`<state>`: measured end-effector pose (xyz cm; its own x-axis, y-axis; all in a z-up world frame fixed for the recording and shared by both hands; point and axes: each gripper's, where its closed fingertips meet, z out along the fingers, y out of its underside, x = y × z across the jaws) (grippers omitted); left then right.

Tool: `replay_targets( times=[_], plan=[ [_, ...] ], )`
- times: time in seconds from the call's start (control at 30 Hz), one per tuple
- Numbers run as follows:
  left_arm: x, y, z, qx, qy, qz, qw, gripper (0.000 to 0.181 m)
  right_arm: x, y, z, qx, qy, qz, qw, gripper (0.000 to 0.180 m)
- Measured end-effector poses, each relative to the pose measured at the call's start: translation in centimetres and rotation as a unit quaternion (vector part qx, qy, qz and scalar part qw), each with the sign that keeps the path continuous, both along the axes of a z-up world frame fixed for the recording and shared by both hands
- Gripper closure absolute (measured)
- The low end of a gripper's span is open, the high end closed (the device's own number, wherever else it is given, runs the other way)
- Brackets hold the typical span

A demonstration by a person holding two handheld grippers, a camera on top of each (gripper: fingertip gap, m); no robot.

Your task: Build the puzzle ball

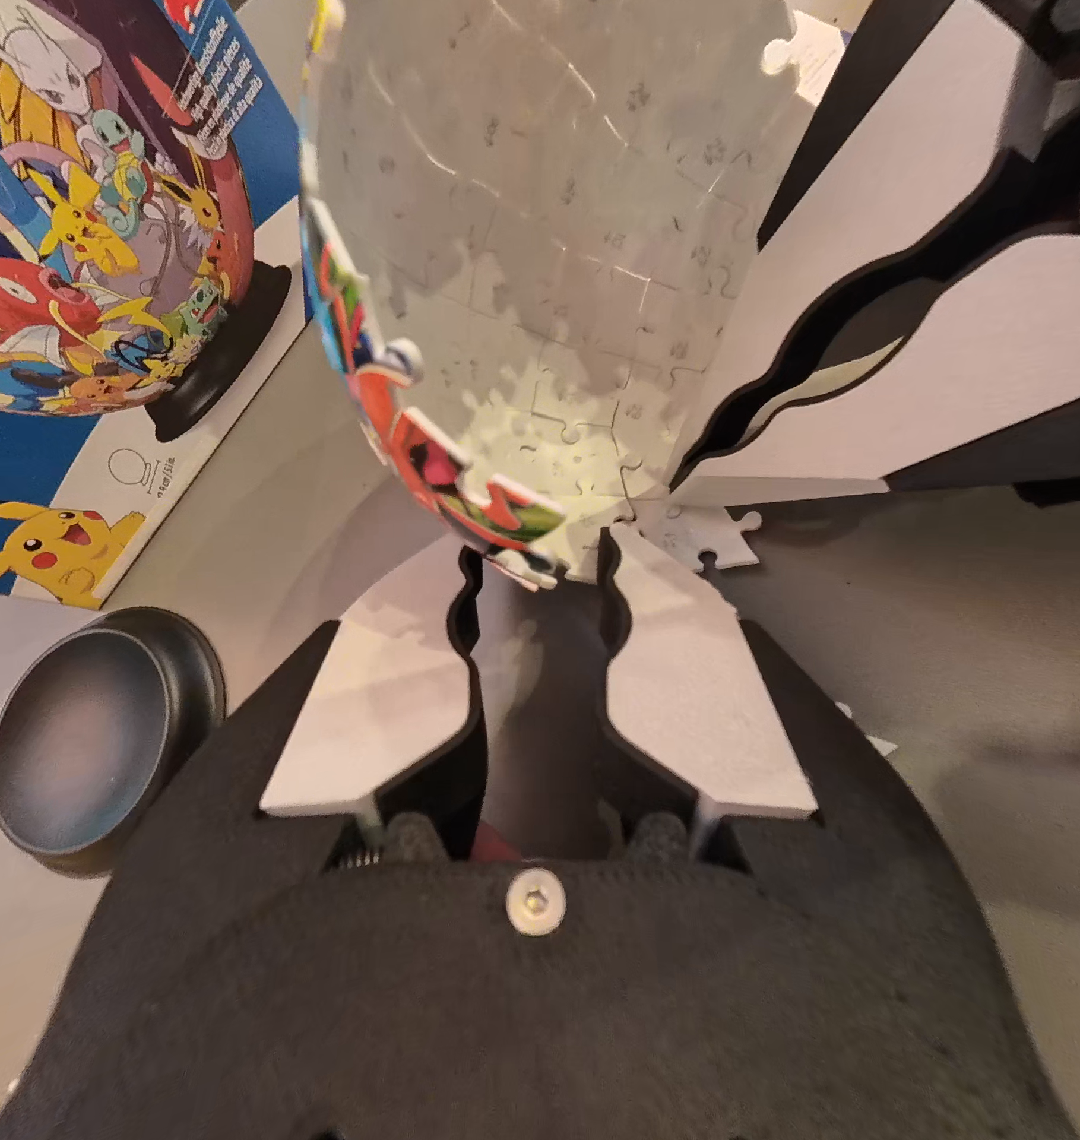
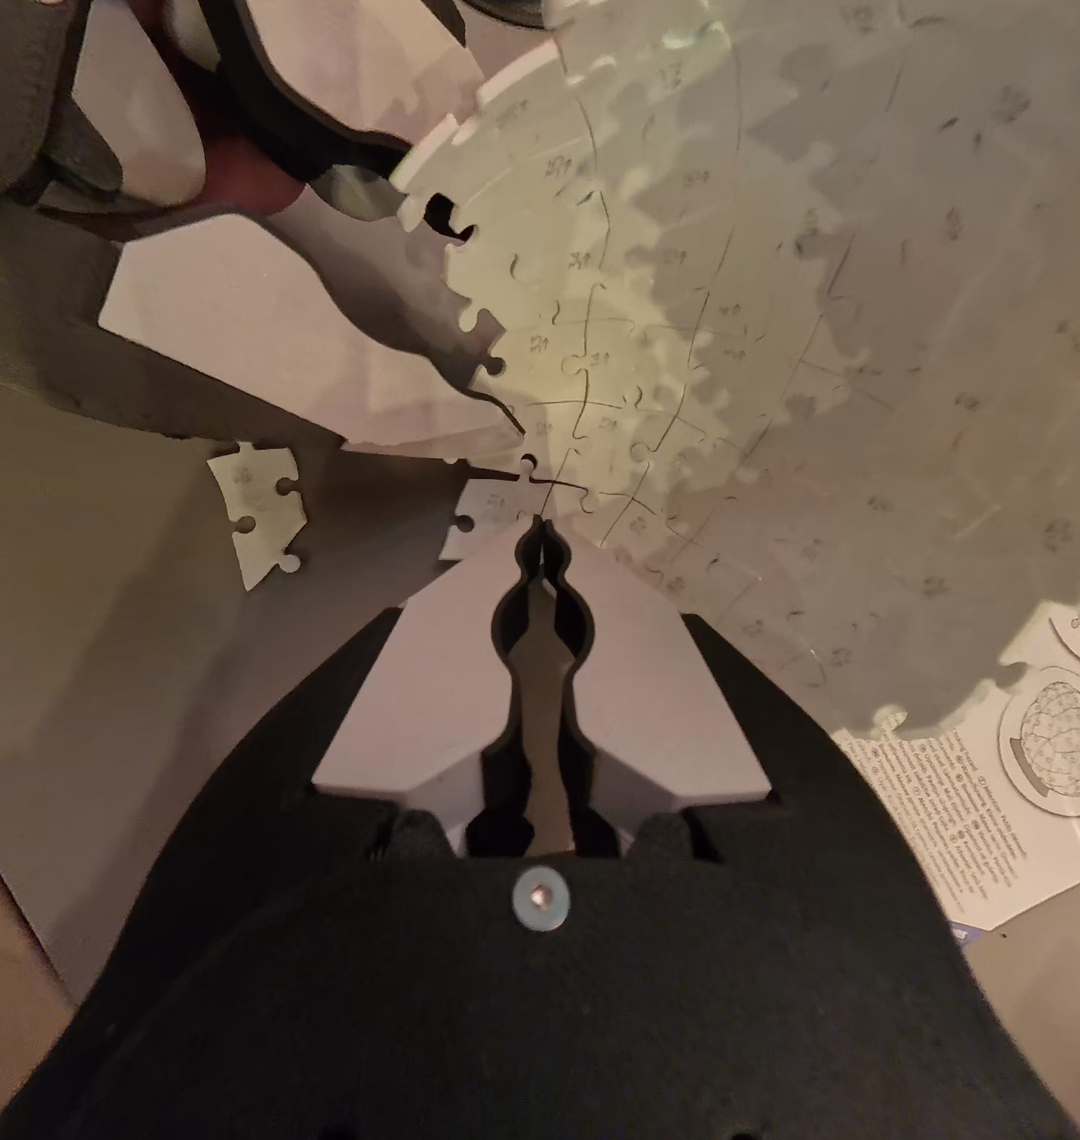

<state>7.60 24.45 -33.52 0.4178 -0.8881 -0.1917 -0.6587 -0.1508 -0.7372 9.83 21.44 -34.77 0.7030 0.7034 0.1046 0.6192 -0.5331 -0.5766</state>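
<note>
My left gripper [image 1: 537, 558], fingers apart, straddles the rim of the half-built curved white puzzle shell [image 1: 556, 234] standing on the worktop [image 1: 895, 617]. My right gripper [image 2: 542, 524], fingers pinched on a white edge piece [image 2: 485, 512], could buckle neighbouring joints if I push off-angle.
</note>
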Motion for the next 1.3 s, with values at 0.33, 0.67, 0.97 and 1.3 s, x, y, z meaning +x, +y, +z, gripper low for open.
replay_targets(
  times=[0.33,0.67,0.97,1.3],
  plan=[
    [0.19,-0.4,-0.06,0.017,0.011,0.026,0.999,0.147,0.0,-0.03,0.02,0.006,0.006,-0.008,1.0,0.18],
    [0.23,-0.49,-0.1,0.033,0.022,0.034,0.999,0.148,0.0,-0.07,0.05,0.02,0.006,-0.009,1.0,0.18],
    [0.43,-0.69,-0.36,0.048,0.04,0.038,0.997,0.154,-0.05,-0.05,0.05,0.041,0.007,-0.008,0.999,0.18],
    [0.39,-0.64,-0.46,0.034,0.036,0.04,0.998,0.154,-0.08,0.0,0.1,0.062,-0.001,0.005,0.998,0.18]
  ],
)
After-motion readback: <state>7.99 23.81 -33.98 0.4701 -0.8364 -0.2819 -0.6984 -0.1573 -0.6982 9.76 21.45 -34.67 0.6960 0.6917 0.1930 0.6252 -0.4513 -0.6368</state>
